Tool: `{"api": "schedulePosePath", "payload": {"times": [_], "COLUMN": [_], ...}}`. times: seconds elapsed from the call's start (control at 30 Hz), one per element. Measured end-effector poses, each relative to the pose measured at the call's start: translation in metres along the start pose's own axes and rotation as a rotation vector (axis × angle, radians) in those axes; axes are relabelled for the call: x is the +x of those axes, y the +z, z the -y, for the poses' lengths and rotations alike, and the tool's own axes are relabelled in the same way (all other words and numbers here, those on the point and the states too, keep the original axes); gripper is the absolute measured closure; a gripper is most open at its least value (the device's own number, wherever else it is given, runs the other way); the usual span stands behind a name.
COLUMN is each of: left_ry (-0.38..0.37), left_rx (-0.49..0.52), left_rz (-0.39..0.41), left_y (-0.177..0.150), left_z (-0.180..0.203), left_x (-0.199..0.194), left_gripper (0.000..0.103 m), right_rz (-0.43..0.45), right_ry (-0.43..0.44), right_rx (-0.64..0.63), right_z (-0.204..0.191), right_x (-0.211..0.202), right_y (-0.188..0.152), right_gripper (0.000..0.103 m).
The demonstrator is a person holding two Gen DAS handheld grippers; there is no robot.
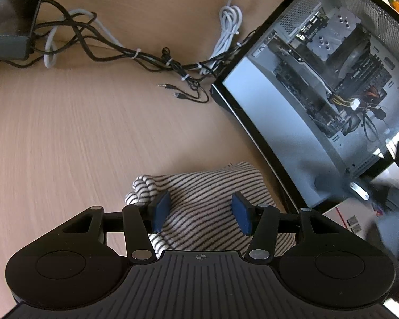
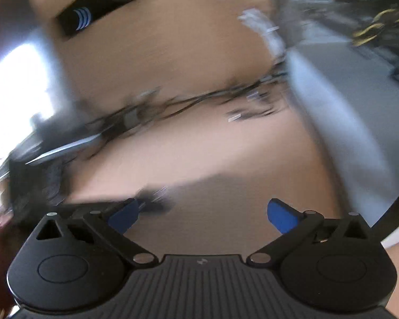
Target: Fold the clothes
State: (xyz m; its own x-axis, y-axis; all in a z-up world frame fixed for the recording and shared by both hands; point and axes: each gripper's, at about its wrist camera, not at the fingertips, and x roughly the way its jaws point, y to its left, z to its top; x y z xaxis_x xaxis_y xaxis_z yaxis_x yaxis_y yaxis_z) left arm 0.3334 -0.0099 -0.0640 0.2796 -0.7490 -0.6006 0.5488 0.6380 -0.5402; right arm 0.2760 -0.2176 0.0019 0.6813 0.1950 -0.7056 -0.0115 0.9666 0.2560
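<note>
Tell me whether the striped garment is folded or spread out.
Folded, or at least bunched: the striped garment forms a compact bundle with a rolled edge, lying between the open left tool fingers.

Counted on the wooden surface [image 1: 66, 122]: one garment, one computer case, two loose plugs.

One striped garment [image 1: 204, 199] at lower centre of the left wrist view; one open computer case [image 1: 319, 93] at right; one coiled white cable [image 1: 230, 24] at top centre; one tangle of black cables [image 1: 114, 45] across the upper left; two loose plugs [image 1: 170, 90] mid-frame; two blue pads [image 1: 162, 210] per hand-held gripper. Right wrist view too blurred to count anything further.
</note>
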Motion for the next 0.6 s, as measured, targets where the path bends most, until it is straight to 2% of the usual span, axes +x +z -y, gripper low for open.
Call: {"api": "schedulePosePath", "payload": {"times": [0.07, 0.2, 0.3, 0.4, 0.6], "left_ry": [-0.001, 0.000, -0.003, -0.010, -0.025], "left_rx": [0.003, 0.004, 0.004, 0.004, 0.002], "left_rz": [0.004, 0.004, 0.007, 0.009, 0.007], "left_y": [-0.001, -0.001, -0.002, -0.002, -0.002], "left_z": [0.000, -0.001, -0.002, -0.002, -0.004], "left_x": [0.000, 0.001, 0.001, 0.001, 0.000], "left_gripper": [0.047, 0.047, 0.047, 0.047, 0.047], "right_rz": [0.006, -0.102, -0.112, -0.115, -0.106], "right_ry": [-0.112, -0.227, -0.231, -0.223, -0.136], "right_rx": [-0.023, -0.079, -0.116, -0.127, -0.184], "right_z": [0.001, -0.001, -0.006, -0.007, -0.016], "right_x": [0.015, 0.077, 0.095, 0.089, 0.026], "right_y": [0.007, 0.014, 0.018, 0.023, 0.001], "right_gripper": [0.000, 0.000, 0.000, 0.000, 0.000]}}
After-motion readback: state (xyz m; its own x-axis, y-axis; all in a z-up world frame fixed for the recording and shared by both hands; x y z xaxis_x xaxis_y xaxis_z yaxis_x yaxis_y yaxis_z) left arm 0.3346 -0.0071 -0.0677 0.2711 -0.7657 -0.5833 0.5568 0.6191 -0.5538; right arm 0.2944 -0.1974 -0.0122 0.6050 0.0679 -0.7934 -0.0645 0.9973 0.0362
